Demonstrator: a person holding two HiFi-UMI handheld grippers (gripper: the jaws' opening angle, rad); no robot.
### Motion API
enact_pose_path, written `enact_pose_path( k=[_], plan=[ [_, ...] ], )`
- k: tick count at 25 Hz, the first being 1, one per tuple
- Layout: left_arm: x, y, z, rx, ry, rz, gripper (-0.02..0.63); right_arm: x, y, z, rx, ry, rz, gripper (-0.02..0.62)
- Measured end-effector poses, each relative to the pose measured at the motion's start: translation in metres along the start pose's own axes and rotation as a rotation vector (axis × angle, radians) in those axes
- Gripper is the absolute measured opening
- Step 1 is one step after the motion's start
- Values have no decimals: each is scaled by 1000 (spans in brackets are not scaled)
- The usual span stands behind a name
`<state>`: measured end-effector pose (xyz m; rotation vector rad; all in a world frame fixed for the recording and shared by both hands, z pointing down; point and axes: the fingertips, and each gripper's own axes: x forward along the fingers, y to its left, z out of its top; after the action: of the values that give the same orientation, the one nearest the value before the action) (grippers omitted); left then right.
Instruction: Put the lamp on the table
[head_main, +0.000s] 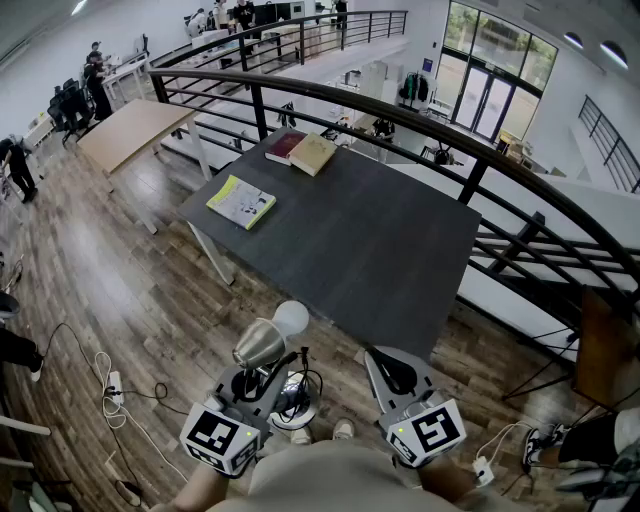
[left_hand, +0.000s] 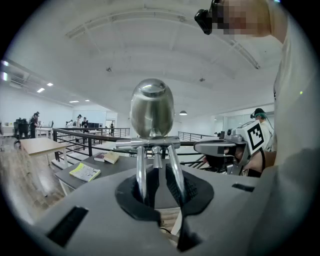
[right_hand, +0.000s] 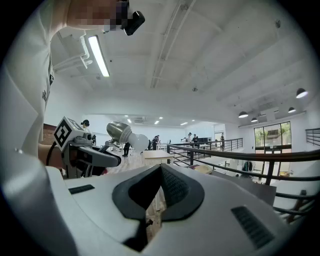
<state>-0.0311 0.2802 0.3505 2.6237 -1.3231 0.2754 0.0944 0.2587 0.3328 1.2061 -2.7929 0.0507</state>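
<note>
Left tongs (head_main: 257, 376) pinch the lamp (head_main: 261, 342), right tongs (head_main: 378, 358) pressed together, both short of the table (head_main: 380, 240)'s bare near edge.

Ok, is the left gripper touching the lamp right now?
Touching. The left gripper view shows the left gripper's black pads closed on the lamp's chrome rods, which run down between them.
</note>
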Motion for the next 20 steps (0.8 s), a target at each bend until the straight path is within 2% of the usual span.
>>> enact_pose_path(
  k=[14,20],
  plan=[
    [16,-14,-7,11,30,14,51,-13,-13,-9,27,5,4,0],
    [22,-21,-12,-8,43,23,51,-19,-18,-19,38,16,22,0]
  ],
)
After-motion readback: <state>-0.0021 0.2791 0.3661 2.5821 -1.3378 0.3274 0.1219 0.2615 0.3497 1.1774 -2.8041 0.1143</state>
